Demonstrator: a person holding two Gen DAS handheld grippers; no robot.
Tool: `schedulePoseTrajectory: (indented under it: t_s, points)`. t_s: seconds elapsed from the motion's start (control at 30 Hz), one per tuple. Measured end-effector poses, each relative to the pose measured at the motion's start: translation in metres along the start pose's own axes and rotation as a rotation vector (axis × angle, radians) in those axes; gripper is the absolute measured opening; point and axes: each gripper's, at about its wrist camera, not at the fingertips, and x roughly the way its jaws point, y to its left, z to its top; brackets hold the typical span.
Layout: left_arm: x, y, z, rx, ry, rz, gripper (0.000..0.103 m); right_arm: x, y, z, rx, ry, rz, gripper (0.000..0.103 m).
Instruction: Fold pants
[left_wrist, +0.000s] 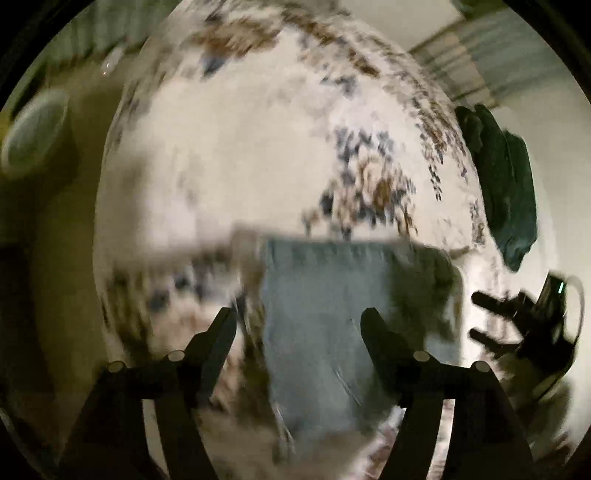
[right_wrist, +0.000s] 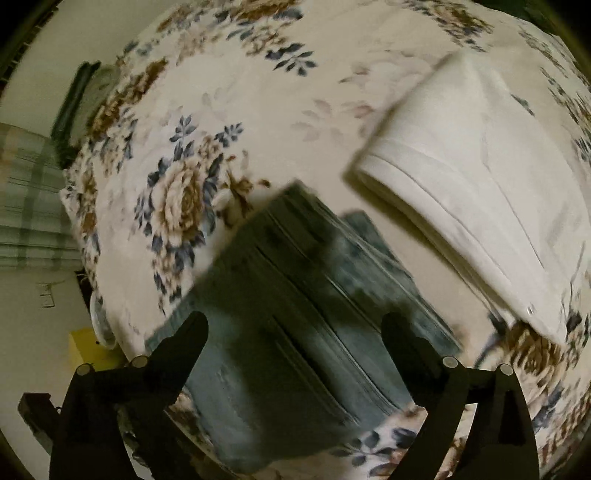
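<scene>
Grey-blue jeans (right_wrist: 295, 314) lie folded on a round table with a floral cloth (right_wrist: 221, 110). In the left wrist view the jeans (left_wrist: 317, 325) show as a flat blurred panel right ahead of my left gripper (left_wrist: 299, 317), which is open and empty above them. My right gripper (right_wrist: 293, 328) is open and empty just above the folded stack. In the left wrist view the right gripper (left_wrist: 491, 317) shows at the right edge of the table, fingers spread.
A folded white garment (right_wrist: 480, 192) lies on the cloth to the right of the jeans. A dark green garment (left_wrist: 509, 184) lies off the table's right side. A round pale container (left_wrist: 37, 133) stands at the left. A yellow box (right_wrist: 88, 347) sits below the table edge.
</scene>
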Motion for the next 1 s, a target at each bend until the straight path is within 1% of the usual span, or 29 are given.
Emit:
schedulePoseTrajectory:
  t_s: [0.1,0.17,0.2,0.27,0.3,0.4,0.57,0.6,0.7,0.8,0.97,1.0]
  points:
    - [0.011,0.01,-0.036,-0.142,0.078,-0.056,0.068,-0.012,-0.031,-0.033,0.009,-0.046,0.009,0.099]
    - [0.019,0.02,-0.062,-0.274,0.114,-0.101,0.068,-0.015,-0.051,-0.05,0.024,-0.059,0.015,0.099]
    - [0.023,0.026,-0.076,-0.352,0.125,-0.127,0.068,-0.014,-0.059,-0.057,0.032,-0.059,0.02,0.099]
    - [0.033,0.032,-0.1,-0.471,0.146,-0.171,0.068,-0.01,-0.077,-0.074,0.05,-0.051,0.027,0.099]
    - [0.043,0.033,-0.113,-0.526,0.17,-0.198,0.068,-0.005,-0.084,-0.081,0.057,-0.048,0.03,0.099]
    - [0.064,0.031,-0.134,-0.61,0.205,-0.245,0.068,0.008,-0.105,-0.101,0.1,-0.036,0.064,0.099]
    - [0.088,0.031,-0.144,-0.731,0.174,-0.3,0.068,0.032,-0.125,-0.117,0.162,-0.033,0.163,0.099]
    - [0.092,0.032,-0.144,-0.763,0.166,-0.315,0.068,0.035,-0.127,-0.117,0.173,-0.034,0.175,0.099]
    - [0.099,0.034,-0.142,-0.841,0.142,-0.357,0.068,0.047,-0.136,-0.114,0.233,-0.044,0.25,0.099]
    - [0.105,0.038,-0.137,-0.897,0.115,-0.366,0.068,0.055,-0.144,-0.106,0.289,-0.071,0.317,0.099]
    - [0.113,0.046,-0.129,-0.952,0.086,-0.35,0.066,0.069,-0.154,-0.085,0.391,-0.116,0.414,0.099]
    - [0.111,0.046,-0.13,-0.956,0.073,-0.346,0.06,0.07,-0.155,-0.082,0.399,-0.122,0.42,0.094]
